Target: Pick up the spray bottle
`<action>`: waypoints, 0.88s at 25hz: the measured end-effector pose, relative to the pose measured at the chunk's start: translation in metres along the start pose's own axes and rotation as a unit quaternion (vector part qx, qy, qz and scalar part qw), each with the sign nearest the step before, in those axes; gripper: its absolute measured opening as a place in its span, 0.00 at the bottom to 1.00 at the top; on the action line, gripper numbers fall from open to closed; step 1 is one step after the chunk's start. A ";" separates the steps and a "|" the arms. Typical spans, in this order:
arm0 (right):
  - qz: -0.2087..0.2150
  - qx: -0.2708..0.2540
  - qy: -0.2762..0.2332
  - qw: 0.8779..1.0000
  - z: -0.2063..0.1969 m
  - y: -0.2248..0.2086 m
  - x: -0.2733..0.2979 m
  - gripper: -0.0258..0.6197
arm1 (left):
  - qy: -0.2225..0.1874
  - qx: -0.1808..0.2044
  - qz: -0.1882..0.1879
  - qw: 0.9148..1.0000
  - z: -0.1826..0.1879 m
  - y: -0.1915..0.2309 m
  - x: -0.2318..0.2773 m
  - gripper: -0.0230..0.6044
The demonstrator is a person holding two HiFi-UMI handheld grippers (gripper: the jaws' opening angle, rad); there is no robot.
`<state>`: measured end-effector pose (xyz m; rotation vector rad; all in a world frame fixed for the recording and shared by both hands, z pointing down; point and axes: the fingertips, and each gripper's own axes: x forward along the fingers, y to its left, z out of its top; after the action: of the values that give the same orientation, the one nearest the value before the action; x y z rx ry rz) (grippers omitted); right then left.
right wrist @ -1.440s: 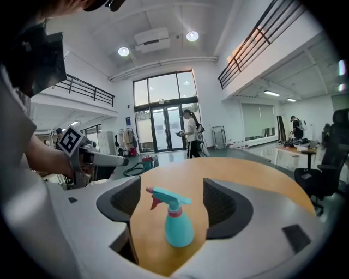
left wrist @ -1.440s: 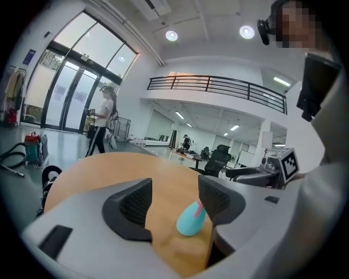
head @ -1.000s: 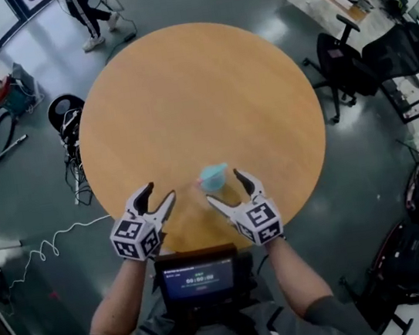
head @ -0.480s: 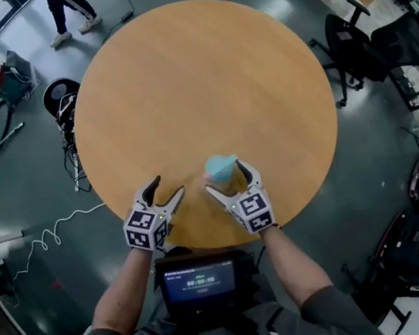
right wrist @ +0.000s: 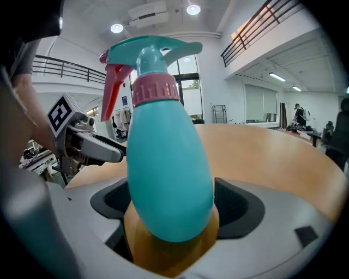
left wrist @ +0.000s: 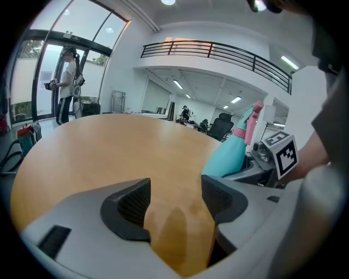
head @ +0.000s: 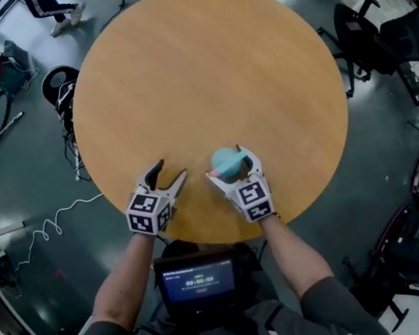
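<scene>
Both right gripper (head: 228, 165) jaws, just opened, flank spray bottle (right wrist: 169, 163) near table (head: 202, 222) edge

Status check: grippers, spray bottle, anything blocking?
Left gripper empty over table, jaws just opened wide. Right gripper likewise opened, spray bottle upright between its jaws, not visibly clamped. Nothing blocking.
</scene>
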<state>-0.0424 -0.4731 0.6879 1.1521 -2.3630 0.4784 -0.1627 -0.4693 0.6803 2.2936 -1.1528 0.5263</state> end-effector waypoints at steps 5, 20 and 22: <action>-0.013 0.002 -0.002 1.000 0.001 -0.002 0.008 0.76 | 0.001 -0.009 -0.003 1.000 0.001 0.001 0.004 0.51; -0.012 -0.008 -0.016 1.000 0.016 -0.003 0.017 0.73 | -0.019 -0.022 -0.020 0.999 0.019 -0.004 0.012 0.49; -0.009 -0.007 -0.023 1.000 0.020 -0.001 0.014 0.73 | -0.027 -0.023 -0.028 0.999 0.025 -0.008 0.010 0.48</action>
<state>-0.0542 -0.4927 0.6786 1.1880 -2.3905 0.4321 -0.1478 -0.4869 0.6643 2.3057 -1.1114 0.4137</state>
